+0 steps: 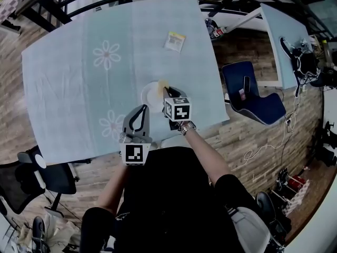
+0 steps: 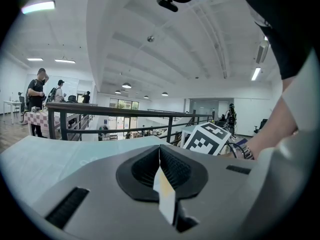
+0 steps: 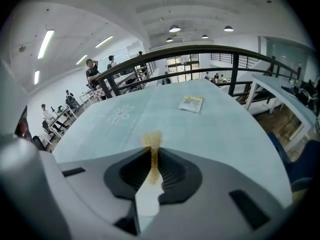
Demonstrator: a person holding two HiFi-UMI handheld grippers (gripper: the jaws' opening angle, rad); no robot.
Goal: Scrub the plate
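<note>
Head view shows the small round white plate (image 1: 150,95) lying face up near the front edge of the pale blue flowered tabletop (image 1: 79,73); being round, it has no long axis. The right gripper (image 1: 166,92) has its jaws clamped on a yellow-brown sponge (image 3: 151,143) just above it. The left gripper (image 1: 141,109), beside the rim, has its jaws closed and empty. The plate is likely stiff, slick and breakable, so it is best pinned at the rim.

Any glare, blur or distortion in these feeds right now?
Head view: strong fisheye bows the table edges; the white plate has little contrast against it. Left gripper view: a ceiling strip light blows out. Right gripper view: evenly lit, sponge in the jaws sharp, corners vignetted black.
</note>
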